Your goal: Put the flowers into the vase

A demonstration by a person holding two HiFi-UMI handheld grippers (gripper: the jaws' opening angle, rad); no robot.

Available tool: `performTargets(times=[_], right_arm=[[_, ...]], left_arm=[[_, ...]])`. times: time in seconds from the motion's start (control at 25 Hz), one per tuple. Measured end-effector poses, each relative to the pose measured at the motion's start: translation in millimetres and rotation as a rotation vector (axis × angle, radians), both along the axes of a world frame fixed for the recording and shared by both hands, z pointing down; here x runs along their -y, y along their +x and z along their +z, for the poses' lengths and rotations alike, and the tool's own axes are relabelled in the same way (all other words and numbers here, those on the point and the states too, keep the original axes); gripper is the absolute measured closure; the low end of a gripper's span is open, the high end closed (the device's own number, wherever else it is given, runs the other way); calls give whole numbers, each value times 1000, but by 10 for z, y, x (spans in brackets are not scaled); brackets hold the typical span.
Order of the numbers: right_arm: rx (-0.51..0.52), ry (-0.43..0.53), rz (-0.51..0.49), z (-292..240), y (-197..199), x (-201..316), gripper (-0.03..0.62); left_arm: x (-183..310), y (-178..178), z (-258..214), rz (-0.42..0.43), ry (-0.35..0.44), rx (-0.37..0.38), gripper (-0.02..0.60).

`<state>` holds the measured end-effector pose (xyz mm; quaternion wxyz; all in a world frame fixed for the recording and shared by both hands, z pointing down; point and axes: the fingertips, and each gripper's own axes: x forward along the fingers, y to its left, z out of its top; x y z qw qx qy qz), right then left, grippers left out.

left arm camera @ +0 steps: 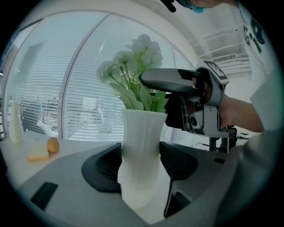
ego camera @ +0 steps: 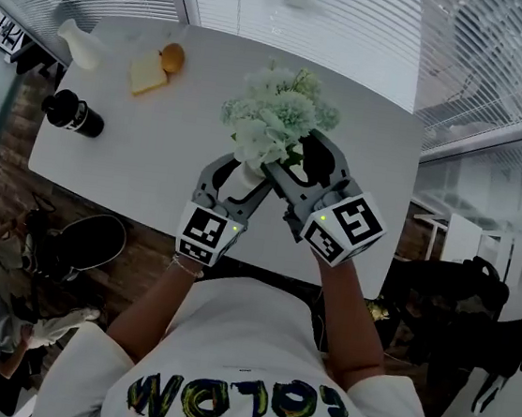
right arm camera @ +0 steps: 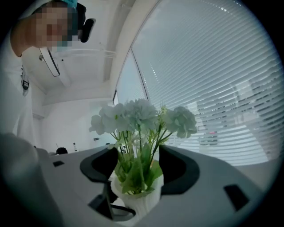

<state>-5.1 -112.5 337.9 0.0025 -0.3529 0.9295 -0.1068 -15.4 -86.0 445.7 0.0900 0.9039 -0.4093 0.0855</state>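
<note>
Probably an office or meeting room: a white table (ego camera: 156, 143) beside full-height slatted window blinds (ego camera: 487, 61).

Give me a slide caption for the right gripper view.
Right gripper, jaws open, flanking the flowers that stand in the ribbed white vase.

A white table (ego camera: 135, 159) spreads under and beyond the left fingers (ego camera: 210, 174). Well off to their left, near the table's edge, a black bottle (ego camera: 73, 113) lies on its side. Farther out, beyond and left of those fingers, sits a pale slice of bread (ego camera: 147, 74) with a small orange fruit (ego camera: 172, 57) just beside it. A white bottle (ego camera: 78, 43) stands left of these, at the far corner. Slatted window blinds (ego camera: 487, 61) run past the table, beyond the right fingers (ego camera: 334, 165). On the brown floor (ego camera: 12, 163), left of the fingers and nearer than them, lies a black rounded object (ego camera: 96, 241).
</note>
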Motion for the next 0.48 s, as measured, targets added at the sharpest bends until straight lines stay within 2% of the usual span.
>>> performTargets(times=[0.16, 0.48], right_arm=[[-10, -15, 10, 8, 64, -67, 283], [-33, -28, 36, 3, 251, -212, 281]], left_arm=[[-21, -10, 34, 2, -4, 3, 301], [-2, -30, 33, 9, -5, 2, 301]])
